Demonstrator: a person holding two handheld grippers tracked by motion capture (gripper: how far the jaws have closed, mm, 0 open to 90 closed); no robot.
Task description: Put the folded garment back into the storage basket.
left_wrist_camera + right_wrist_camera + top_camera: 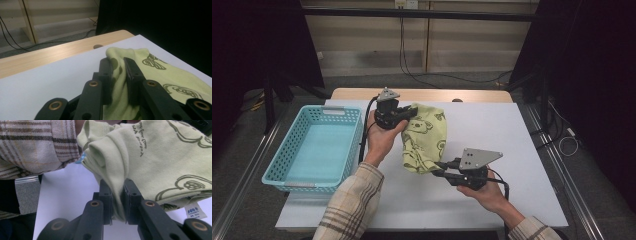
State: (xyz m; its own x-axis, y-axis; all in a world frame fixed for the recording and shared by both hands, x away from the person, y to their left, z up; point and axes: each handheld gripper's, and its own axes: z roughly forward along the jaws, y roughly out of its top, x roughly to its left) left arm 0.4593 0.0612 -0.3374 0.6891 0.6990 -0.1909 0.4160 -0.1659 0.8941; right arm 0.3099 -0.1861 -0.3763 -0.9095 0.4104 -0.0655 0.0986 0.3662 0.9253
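Both grippers are clamping the green cloth (424, 137), bundle running far-to-near. Left gripper (410, 113) is pinching its far end, nearer the blue basket (294, 176). Right gripper (440, 169) is gripping the near end.

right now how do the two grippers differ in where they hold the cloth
The left gripper pinches the green cloth at its far top edge, near the back of the table; the right gripper pinches the near bottom edge. The left one sits beside the basket; the right one sits farther from it. Both have their jaws shut on a fold of cloth.
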